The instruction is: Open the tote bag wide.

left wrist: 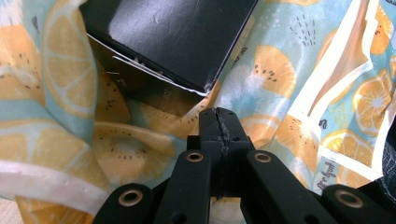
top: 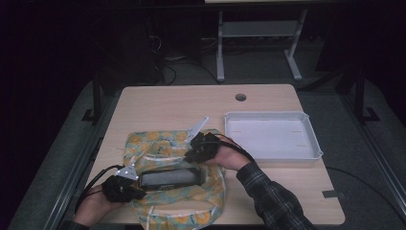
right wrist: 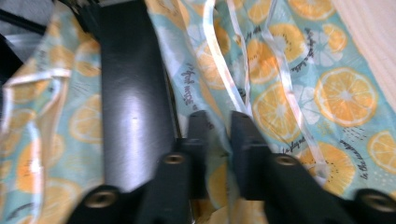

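Note:
A cloth bag [top: 163,143] printed with orange slices lies on the front of the table, and a long black box [top: 170,178] sits in its open mouth. My left gripper [top: 135,188] is at the bag's left edge beside the box's end. In the left gripper view its jaws [left wrist: 219,122] are pressed together just short of the box [left wrist: 173,37], over the fabric [left wrist: 275,70]. My right gripper [top: 191,155] is at the bag's upper right rim. In the right gripper view its jaws [right wrist: 220,126] pinch a fold of the bag [right wrist: 345,98] next to the box [right wrist: 133,107].
A white shallow tray [top: 270,115] stands on the right of the wooden table [top: 167,103]. A round cable hole [top: 241,97] is near the far edge. Another table's legs stand on the floor beyond. Cables trail off the table's left front.

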`<state>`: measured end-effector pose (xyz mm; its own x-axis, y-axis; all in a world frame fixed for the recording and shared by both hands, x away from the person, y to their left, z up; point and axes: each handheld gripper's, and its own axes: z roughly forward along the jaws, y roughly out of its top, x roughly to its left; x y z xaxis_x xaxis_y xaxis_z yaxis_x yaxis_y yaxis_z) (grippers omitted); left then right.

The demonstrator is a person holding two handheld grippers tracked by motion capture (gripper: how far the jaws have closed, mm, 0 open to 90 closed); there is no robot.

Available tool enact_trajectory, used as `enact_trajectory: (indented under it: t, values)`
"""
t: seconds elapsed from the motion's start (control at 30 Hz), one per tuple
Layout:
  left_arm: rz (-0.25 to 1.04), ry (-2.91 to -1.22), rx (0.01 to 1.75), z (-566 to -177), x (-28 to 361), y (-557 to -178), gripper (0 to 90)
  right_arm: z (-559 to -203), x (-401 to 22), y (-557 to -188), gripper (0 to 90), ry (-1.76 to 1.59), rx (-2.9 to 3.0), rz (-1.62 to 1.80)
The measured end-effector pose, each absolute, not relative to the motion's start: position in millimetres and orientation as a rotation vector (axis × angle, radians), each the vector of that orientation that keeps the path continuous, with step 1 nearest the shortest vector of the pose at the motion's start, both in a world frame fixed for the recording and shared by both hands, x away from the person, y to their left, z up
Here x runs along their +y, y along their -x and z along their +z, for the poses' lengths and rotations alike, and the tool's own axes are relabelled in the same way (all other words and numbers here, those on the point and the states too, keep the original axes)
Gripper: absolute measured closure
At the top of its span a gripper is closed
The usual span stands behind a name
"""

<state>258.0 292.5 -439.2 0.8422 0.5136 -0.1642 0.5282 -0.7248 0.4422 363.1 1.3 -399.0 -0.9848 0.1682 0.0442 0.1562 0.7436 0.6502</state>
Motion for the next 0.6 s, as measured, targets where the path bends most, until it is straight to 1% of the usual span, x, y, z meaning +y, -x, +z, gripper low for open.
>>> enact_trajectory:
  t: [0.07, 0.1, 0.37, 0.6]
  values:
    - [-0.043, -2.539, 0.766, -439, 293, -258, 89.8, -403, 5, -366, 87.3, -0.279, 2.914, 1.064]
    - [-0.047, -2.540, 0.766, -439, 293, -258, 89.7, -405, 5, -368, 88.6, -0.293, 2.908, 1.056]
    - [-0.059, -2.547, 0.766, -440, 292, -257, 89.8, -416, -7, -385, 89.4, -0.429, 2.842, 1.028]
    - [-0.063, -2.552, 0.766, -440, 294, -256, 89.8, -430, -15, -394, 89.5, -0.546, 2.829, 0.959]
